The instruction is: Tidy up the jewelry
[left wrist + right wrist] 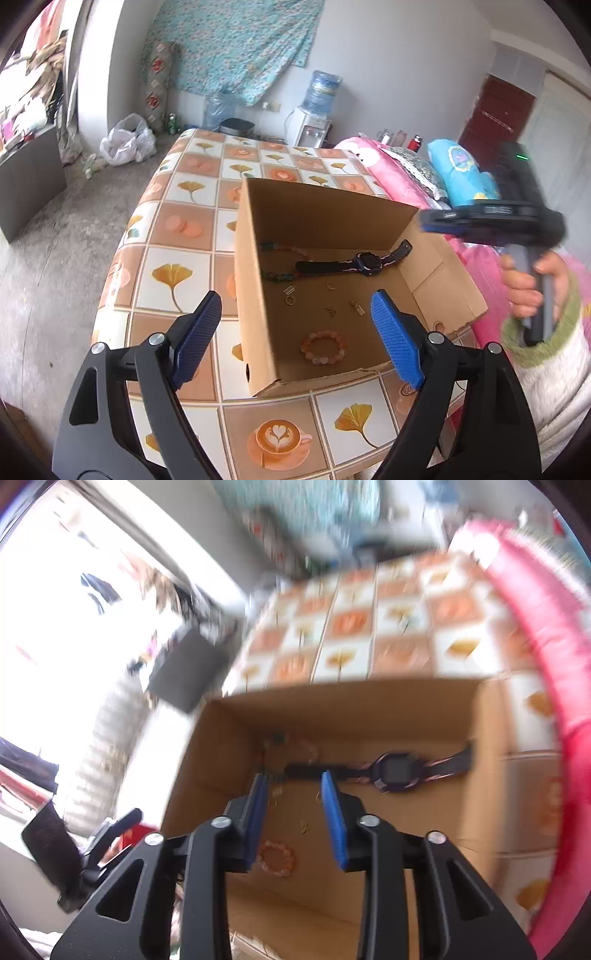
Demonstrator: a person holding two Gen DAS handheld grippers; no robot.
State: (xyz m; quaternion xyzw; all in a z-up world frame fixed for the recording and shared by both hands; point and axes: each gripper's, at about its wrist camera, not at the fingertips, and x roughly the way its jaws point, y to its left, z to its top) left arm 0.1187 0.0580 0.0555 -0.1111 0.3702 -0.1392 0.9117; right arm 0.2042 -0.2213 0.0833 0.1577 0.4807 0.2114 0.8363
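Note:
An open cardboard box (255, 280) sits on the patterned table. Inside lie a dark watch (360, 262), a pink bead bracelet (324, 347), a multicoloured bead bracelet (275, 275) and several small metal pieces (332, 308). My left gripper (295, 332) is open and empty, above the box's near-left wall. My right gripper (295, 808) is open and empty, held above the box interior; the view is motion-blurred. There the watch (395, 771) lies ahead to the right and the pink bracelet (277, 858) shows between the fingers (334, 819). The right gripper's body (517, 218) shows at right in the left wrist view.
The table (177, 229) has an orange and white tile-pattern cloth. Pink bedding (395, 173) and a blue pillow (461, 173) lie along its right side. A water dispenser (314, 110) and a plastic bag (127, 142) stand on the floor beyond.

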